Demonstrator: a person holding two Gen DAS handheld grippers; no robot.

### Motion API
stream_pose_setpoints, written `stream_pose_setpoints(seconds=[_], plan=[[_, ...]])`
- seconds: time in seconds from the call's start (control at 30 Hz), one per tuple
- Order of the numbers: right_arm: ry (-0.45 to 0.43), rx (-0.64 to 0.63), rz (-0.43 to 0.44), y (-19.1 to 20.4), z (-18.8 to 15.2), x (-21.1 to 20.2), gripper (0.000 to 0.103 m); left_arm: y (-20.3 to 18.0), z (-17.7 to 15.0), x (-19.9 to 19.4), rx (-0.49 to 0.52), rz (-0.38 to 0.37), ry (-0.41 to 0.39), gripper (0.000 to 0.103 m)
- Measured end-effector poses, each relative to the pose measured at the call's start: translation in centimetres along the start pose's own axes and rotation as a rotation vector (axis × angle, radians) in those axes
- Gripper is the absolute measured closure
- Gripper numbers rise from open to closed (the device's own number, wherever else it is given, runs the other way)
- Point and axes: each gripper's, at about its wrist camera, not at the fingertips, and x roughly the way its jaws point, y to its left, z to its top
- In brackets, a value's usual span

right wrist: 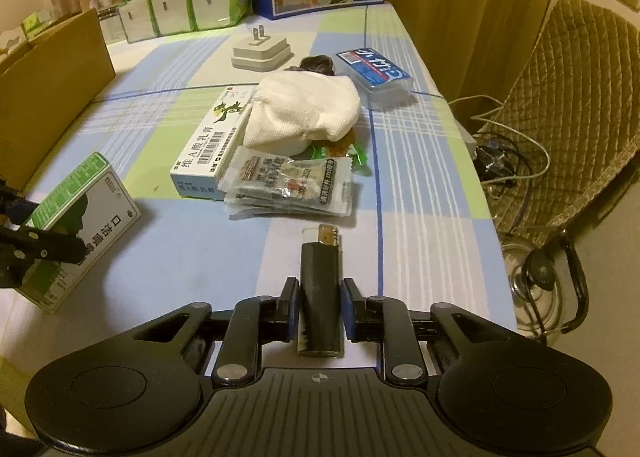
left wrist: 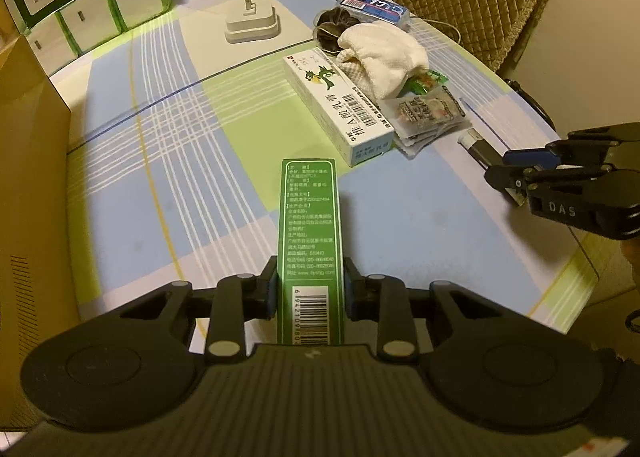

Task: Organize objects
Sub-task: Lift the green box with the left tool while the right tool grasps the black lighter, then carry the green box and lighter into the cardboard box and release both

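My left gripper is shut on a long green box with white print and a barcode, held lengthwise over the checked tablecloth. The right wrist view shows the same green box at the left, white-faced and tilted, in the left gripper. My right gripper is shut on a black lighter whose metal head points away. In the left wrist view the right gripper sits by the table's right edge, on the near end of the lighter.
Mid-table lie a white ointment box, a white cloth, snack packets, a dark scrunchie, a blue-labelled clear case and a plug adapter. A cardboard box stands left, tissue packs behind, a chair right.
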Motion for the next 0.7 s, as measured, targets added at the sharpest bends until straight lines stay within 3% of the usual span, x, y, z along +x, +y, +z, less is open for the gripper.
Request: stream_pose_setpoints(seconds=[0.37, 0.7], plan=[[-0.034, 0.048, 0.014, 0.2, 0.3, -2.7, 0.085, 0.0, 0.4, -2.1, 0.023, 0.009, -0.019, 0.078], [-0.128, 0.009, 0.062, 3.6, 3.6, -7.2, 0.085, 1.3, 1.6, -6.9, 0.017, 0.035, -0.091, 0.078]])
